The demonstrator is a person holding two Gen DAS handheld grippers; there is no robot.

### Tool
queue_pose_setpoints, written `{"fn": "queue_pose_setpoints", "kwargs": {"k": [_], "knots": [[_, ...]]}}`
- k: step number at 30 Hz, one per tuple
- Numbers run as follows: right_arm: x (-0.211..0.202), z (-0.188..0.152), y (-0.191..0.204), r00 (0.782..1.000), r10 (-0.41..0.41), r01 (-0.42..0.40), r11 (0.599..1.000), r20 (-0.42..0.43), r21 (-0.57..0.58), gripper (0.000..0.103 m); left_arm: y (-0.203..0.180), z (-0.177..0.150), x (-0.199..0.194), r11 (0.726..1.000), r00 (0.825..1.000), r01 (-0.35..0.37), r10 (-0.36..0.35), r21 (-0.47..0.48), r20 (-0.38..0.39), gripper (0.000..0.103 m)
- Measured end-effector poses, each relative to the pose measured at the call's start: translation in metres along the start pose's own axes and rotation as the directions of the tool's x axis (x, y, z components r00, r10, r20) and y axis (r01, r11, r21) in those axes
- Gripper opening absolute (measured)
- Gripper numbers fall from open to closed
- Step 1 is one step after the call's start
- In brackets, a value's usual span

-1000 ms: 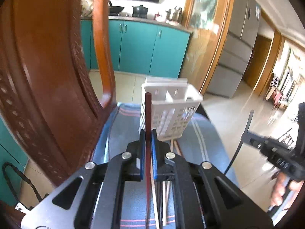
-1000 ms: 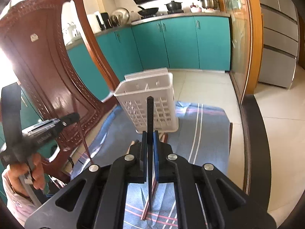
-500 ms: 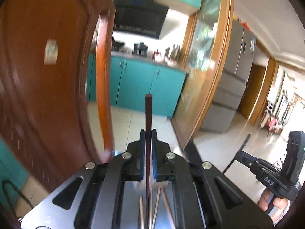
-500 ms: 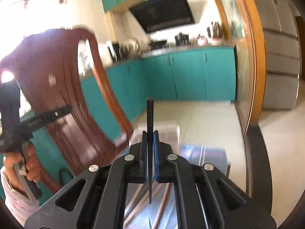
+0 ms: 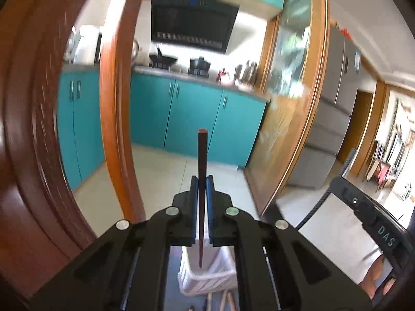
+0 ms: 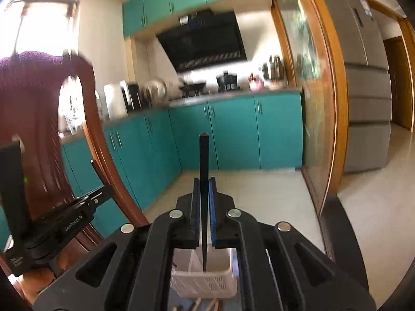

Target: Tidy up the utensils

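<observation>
Between my left gripper's (image 5: 201, 181) pads I am clamping a brown chopstick (image 5: 201, 160) upright; my right gripper (image 6: 204, 182) is clamping a black chopstick (image 6: 203, 160), both tips hanging above the basket (image 6: 205, 282) below

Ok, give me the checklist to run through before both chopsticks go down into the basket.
1. Left gripper clamped on the reddish-brown chopstick: ok.
2. Right gripper clamped on the black chopstick: ok.
3. White basket upright with its mouth open: ok.
4. Black chopstick's lower tip lined up over the basket: ok in the right wrist view.
5. Reddish-brown chopstick's lower tip lined up over the basket: ok in the left wrist view.
6. Which compartment each tip is over: cannot tell.
</observation>
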State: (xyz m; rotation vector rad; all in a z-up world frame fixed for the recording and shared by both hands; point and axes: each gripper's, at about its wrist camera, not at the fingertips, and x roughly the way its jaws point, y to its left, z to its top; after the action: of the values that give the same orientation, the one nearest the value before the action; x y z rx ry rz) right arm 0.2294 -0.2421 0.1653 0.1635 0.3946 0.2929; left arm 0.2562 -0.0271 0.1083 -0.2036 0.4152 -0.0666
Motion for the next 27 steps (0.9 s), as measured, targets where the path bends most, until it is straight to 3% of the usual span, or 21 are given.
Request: {"fn": "queue_pose_setpoints", "kwargs": {"k": [3, 5, 9, 11, 13, 16, 19, 20, 22, 23, 27], "knots": [[0.007, -0.019, -0.005, 1.0, -0.003, 0.004, 1.0, -0.03, 0.019, 0.007, 0.003, -0.019, 0.008, 1.0, 0.999, 0.006, -0.005, 0.02, -0.034, 0.011], [0.004, -0.028, -0.01, 0.999, -0.003, 0.004, 0.999, -0.039, 0.035, 0.007, 0.005, -0.026, 0.005, 0.999, 0.999, 0.023, -0.022, 0.028, -0.038, 0.029], [-0.014, -0.037, -0.013, 0.999, -0.025, 0.026, 0.999, -0.021, 0.03, 0.01, 0.01, -0.035, -0.016, 0.999, 0.999, 0.034, -0.033, 0.035, -0.016, 0.039], [-0.031, -0.041, -0.015, 1.0, -0.019, 0.019, 1.0, -0.006, 0.025, 0.028, 0.017, -0.045, -0.03, 0.999, 0.999, 0.037, -0.037, 0.013, -0.001, 0.049], [-0.052, -0.05, -0.019, 0.999, -0.022, 0.021, 1.0, 0.025, 0.021, 0.042, 0.024, -0.062, -0.043, 0.999, 0.999, 0.042, -0.042, 0.002, -0.006, 0.052], [-0.085, -0.076, -0.033, 0.996, -0.073, 0.071, 0.997, 0.059, 0.041, 0.047, 0.036, -0.106, -0.056, 1.0, 0.998, 0.012, -0.013, -0.014, -0.069, 0.053], [-0.083, -0.115, -0.049, 0.99, -0.134, 0.138, 0.986, -0.041, 0.092, 0.048, 0.04, -0.144, -0.043, 0.999, 0.979, -0.032, 0.032, 0.006, -0.202, 0.053], [-0.069, -0.132, -0.053, 0.978, -0.156, 0.168, 0.983, -0.136, 0.08, 0.048, 0.039, -0.153, -0.036, 0.999, 0.967, -0.04, 0.046, 0.029, -0.25, 0.053], [-0.035, -0.163, -0.057, 0.926, -0.174, 0.205, 0.977, -0.334, 0.061, 0.048, 0.036, -0.166, -0.028, 0.996, 0.946, -0.058, 0.077, 0.069, -0.315, 0.053], [-0.018, -0.18, -0.058, 0.888, -0.148, 0.199, 0.977, -0.435, 0.075, 0.048, 0.036, -0.171, -0.027, 0.995, 0.94, -0.065, 0.088, 0.082, -0.328, 0.053], [0.019, -0.213, -0.042, 0.826, -0.072, 0.165, 0.979, -0.559, 0.118, 0.048, 0.034, -0.179, -0.025, 0.983, 0.925, -0.121, 0.163, 0.139, -0.343, 0.056]]}}
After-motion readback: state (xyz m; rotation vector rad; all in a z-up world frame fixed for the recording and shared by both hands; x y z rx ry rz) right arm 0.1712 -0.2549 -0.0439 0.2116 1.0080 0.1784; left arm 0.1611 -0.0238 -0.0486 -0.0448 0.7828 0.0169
